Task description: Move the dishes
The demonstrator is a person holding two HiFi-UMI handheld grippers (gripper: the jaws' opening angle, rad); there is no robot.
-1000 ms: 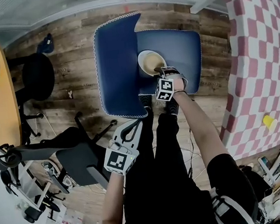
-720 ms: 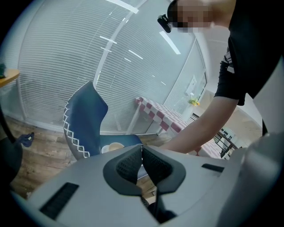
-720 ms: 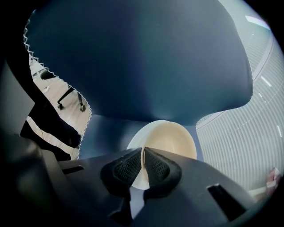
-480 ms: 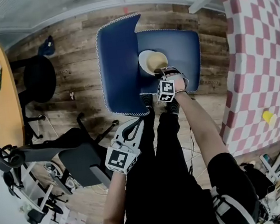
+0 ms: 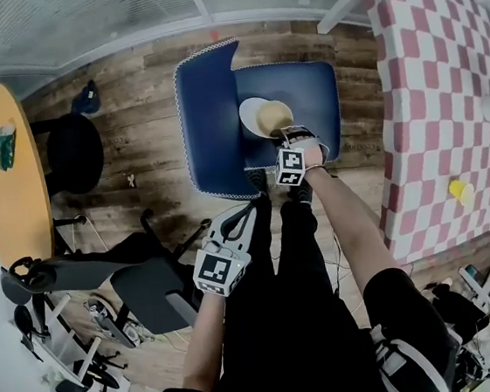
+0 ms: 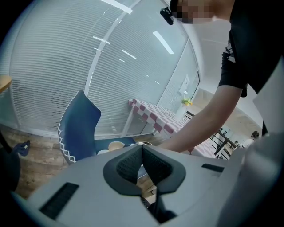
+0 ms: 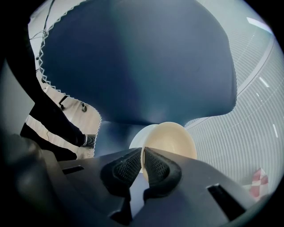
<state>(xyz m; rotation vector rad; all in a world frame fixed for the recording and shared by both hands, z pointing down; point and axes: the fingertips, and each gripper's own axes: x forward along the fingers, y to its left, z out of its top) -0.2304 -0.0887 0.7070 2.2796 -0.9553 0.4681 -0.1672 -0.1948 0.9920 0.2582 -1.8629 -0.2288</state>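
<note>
My right claw (image 7: 143, 153) is pinched on the near rim of the round cream bowl (image 7: 171, 139), one pad inside the rim and one outside. The bowl is plain and smooth with no pattern. In the head view its hollow reads a deeper tan than its pale edge. It sits over the seat of the dark blue padded chair with white zigzag stitching (image 5: 208, 107), close to the foot of the chair's backrest. A round white plate (image 5: 251, 111) lies flat on that same seat, tucked partly behind the bowl on the backrest side. I cannot tell whether the bowl touches the plate.

My left claw (image 6: 142, 150) is pressed together with nothing between its pads. It hangs well short of the chair, in front of the seat's front edge, above the person's dark trouser legs.

A worktop under a red-and-white checked cloth (image 5: 443, 80) stands just beside the chair, on the side away from its backrest.
</note>
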